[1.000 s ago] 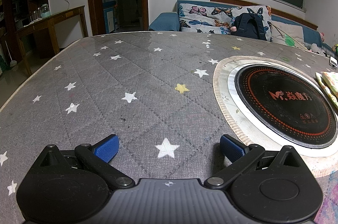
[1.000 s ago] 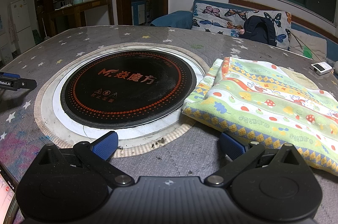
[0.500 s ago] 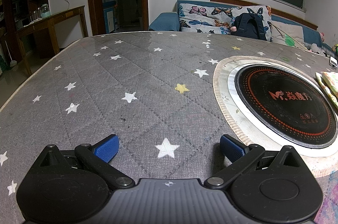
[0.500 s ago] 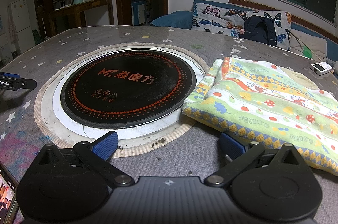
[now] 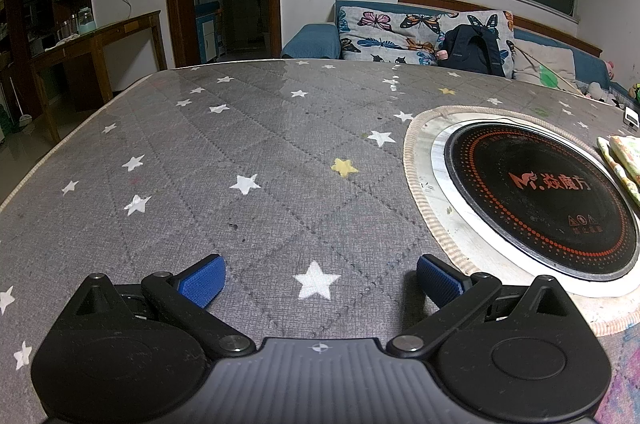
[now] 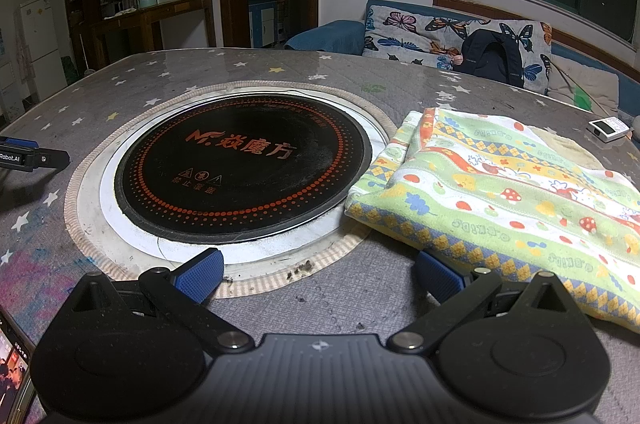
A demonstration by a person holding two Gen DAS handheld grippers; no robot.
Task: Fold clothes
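While the folded cloth [image 6: 500, 192] lies flat on the grey star-pattern table [image 6: 360, 304], both grippers stay apart from it with nothing between their fingers.

It is a green and yellow cloth with mushroom prints, and its left edge reaches the woven ring beside the round black cooktop [image 6: 244, 160]. The right gripper [image 6: 318, 274] has its jaws spread wide; its right blue pad [image 6: 438, 278] is just beside the near hem, but contact cannot be told. The left gripper [image 5: 320, 280] is also wide open, above bare table left of the cooktop [image 5: 540, 200], and sees only an edge of the cloth [image 5: 622, 160]. A small white device [image 6: 608, 129] lies behind the cloth.
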